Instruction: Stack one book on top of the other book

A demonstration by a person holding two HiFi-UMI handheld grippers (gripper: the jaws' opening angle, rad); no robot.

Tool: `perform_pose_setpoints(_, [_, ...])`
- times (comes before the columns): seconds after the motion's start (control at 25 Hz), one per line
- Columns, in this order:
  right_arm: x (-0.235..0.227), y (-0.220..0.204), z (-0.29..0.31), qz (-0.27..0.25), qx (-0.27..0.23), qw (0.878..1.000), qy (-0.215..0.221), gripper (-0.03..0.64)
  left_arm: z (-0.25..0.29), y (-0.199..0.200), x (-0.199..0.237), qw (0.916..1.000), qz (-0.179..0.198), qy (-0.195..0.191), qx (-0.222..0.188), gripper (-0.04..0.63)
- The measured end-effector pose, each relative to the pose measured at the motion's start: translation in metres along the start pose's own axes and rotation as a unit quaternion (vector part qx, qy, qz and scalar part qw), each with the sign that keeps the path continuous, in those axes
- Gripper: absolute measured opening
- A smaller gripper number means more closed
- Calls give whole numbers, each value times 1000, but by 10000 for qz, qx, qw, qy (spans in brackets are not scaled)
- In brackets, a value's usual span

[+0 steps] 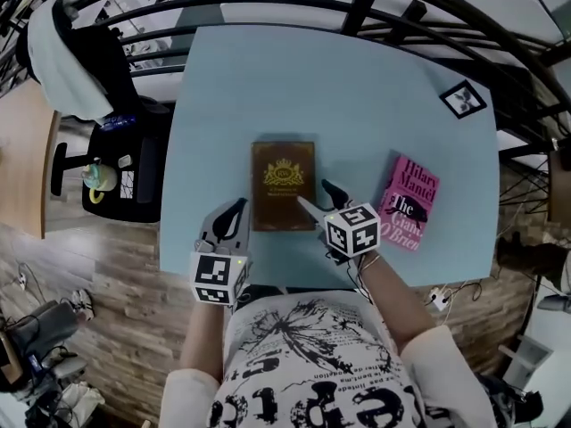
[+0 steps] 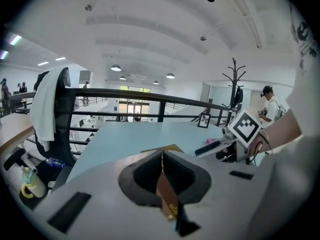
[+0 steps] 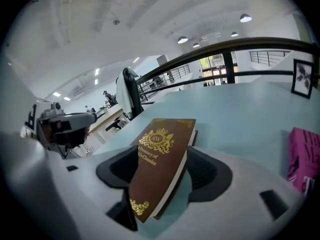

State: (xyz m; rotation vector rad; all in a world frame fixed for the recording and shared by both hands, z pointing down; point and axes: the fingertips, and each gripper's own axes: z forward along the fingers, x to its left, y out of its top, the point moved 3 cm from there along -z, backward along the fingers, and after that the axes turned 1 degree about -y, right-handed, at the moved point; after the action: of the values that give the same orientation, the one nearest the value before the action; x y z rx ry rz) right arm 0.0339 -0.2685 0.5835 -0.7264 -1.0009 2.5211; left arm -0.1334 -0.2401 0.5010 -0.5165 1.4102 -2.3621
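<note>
A brown book with gold print (image 1: pixel 283 185) lies flat at the middle of the pale blue table (image 1: pixel 268 78). A pink paperback (image 1: pixel 409 203) lies to its right, apart from it. My right gripper (image 1: pixel 319 198) stands open astride the brown book's near right edge. In the right gripper view the brown book (image 3: pixel 161 164) runs between the wide jaws of that gripper (image 3: pixel 165 176), and the pink paperback (image 3: pixel 303 159) shows at the right. My left gripper (image 1: pixel 234 210) is shut beside the book's near left corner. Only a brown and gold sliver (image 2: pixel 169 196) shows in its slit.
A small framed picture (image 1: pixel 463 99) stands at the table's far right corner. A black chair draped with a white cloth (image 1: pixel 67 52) stands to the left, and a black railing (image 1: pixel 375 7) runs behind the table. A person (image 2: pixel 270 106) stands far off near a coat stand.
</note>
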Motion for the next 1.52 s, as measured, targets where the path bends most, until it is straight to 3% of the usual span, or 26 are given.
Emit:
perform_pose_setpoints(0.32, [-8,-27,31,408,508,9979,7,287,7,-18,3,9997,-52,100,217,11])
perform_pose_setpoints(0.48, [-8,-30,35,702,473,9963,153,255,13,-27,5,9995,-23,95,305,11])
perform_pose_setpoints(0.84, [-10,-33,37,834,455,9952,235,249,29,-42,4,9945,-547,-24,892,14])
perform_pose_setpoints(0.88, [-10,-33,37,835,455,9952,237,249,32,-45,4,9931,-652,-89,974,32])
perform_pose_setpoints(0.92, [-10,-33,37,838,457,9951,241,249,36,-49,3,9912,-763,-188,1070,147])
perform_pose_setpoints(0.96, [-10,-33,37,846,459,9951,245,250,40,-54,2,9888,-879,-296,1169,213])
perform_pose_setpoints(1.16, [-9,-34,37,891,434,9947,256,250,58,-74,6,9784,-1370,-479,1473,243])
perform_pose_setpoints(1.52, [-9,-34,38,866,378,9952,246,253,79,-95,11,9662,-1632,-439,1947,246])
